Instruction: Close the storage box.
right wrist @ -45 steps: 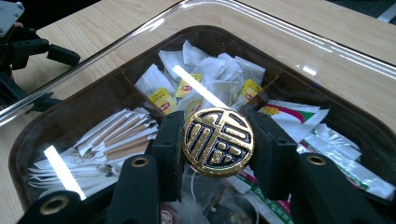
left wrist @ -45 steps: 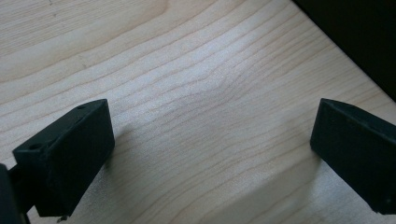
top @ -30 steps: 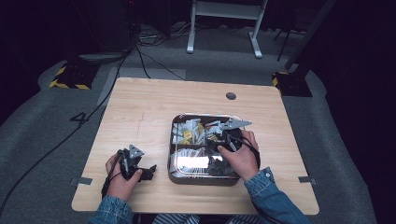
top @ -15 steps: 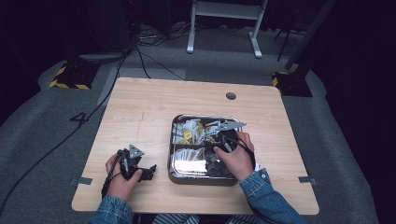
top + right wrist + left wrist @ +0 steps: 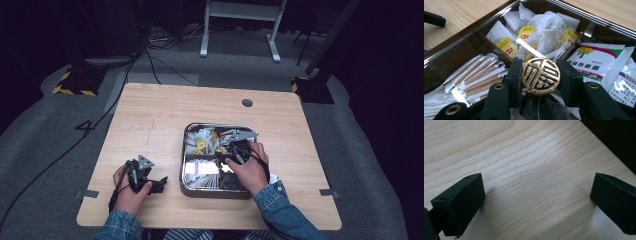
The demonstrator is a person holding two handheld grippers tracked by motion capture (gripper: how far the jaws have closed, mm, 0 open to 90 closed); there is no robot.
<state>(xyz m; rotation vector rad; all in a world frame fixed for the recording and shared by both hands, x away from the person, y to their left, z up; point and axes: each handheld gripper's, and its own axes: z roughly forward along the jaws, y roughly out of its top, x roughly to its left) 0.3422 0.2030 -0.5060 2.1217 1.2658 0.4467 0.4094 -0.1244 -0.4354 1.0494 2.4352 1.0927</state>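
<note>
A shiny metal tray (image 5: 183,167) with compartments stands at the middle of the wooden table (image 5: 150,125). My right gripper (image 5: 229,152) reaches into it from the near side. In the right gripper view that gripper (image 5: 540,79) is shut on a round gold disc (image 5: 540,72) with a raised character, held above the tray's contents. Tea bags (image 5: 534,32) with yellow tags fill the far compartment. My left gripper (image 5: 158,183) rests on the table left of the tray, and in its own view the left gripper (image 5: 536,192) is open over bare wood.
Paper-wrapped sticks (image 5: 479,77) lie in one compartment and white flower-printed packets (image 5: 596,60) in another. A round hole (image 5: 247,103) sits near the table's far edge. Tape tabs (image 5: 87,194) mark the near corners. A cable (image 5: 100,125) runs over the floor at left.
My right hand and gripper have shifted a little to the left inside the tray. The left gripper has stayed put.
</note>
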